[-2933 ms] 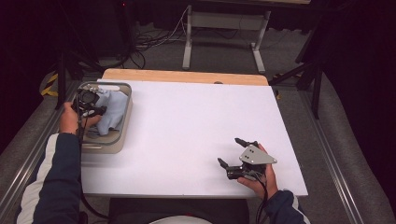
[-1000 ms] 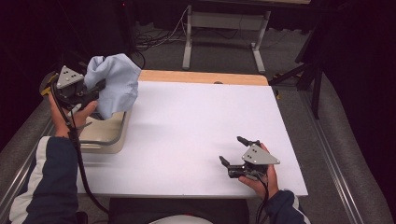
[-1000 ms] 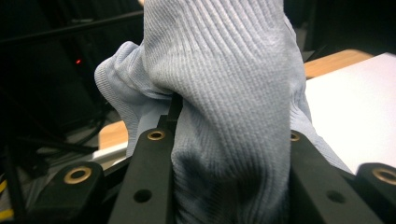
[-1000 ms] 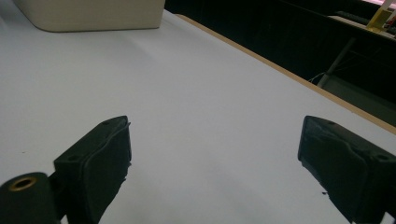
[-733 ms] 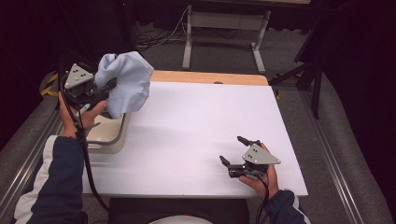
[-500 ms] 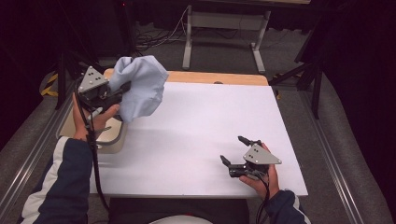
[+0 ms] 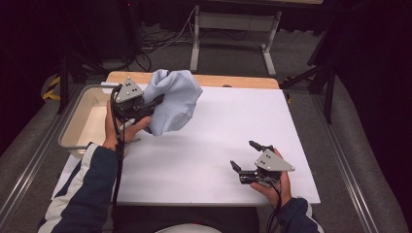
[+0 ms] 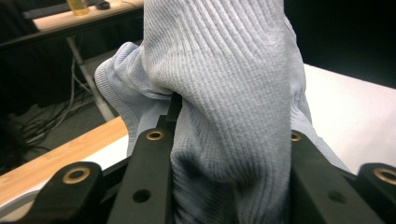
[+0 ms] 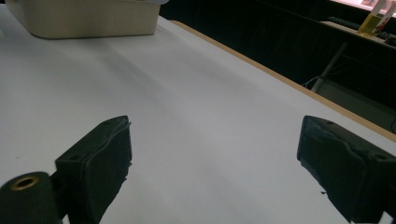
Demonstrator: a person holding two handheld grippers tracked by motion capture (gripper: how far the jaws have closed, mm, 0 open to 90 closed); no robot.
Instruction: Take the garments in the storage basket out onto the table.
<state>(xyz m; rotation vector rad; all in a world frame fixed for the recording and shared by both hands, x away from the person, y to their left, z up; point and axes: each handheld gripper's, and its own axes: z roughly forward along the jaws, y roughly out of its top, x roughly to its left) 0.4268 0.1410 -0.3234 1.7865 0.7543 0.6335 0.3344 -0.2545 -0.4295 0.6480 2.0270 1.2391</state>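
The left gripper (image 7: 154, 103) clamped a soft, light, limp grey knit garment (image 7: 173, 100) by one bunched fold beside the tray (image 7: 73, 131), best regripped at an edge; right gripper (image 7: 247, 156) gaped wide, empty

The high view looked down over the desk (image 7: 204, 160); both gripper views sat close, sharing its white top.

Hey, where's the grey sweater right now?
In the high view the grey sweater hangs clamped in the left gripper, above the white table's back left, just right of the beige bin.
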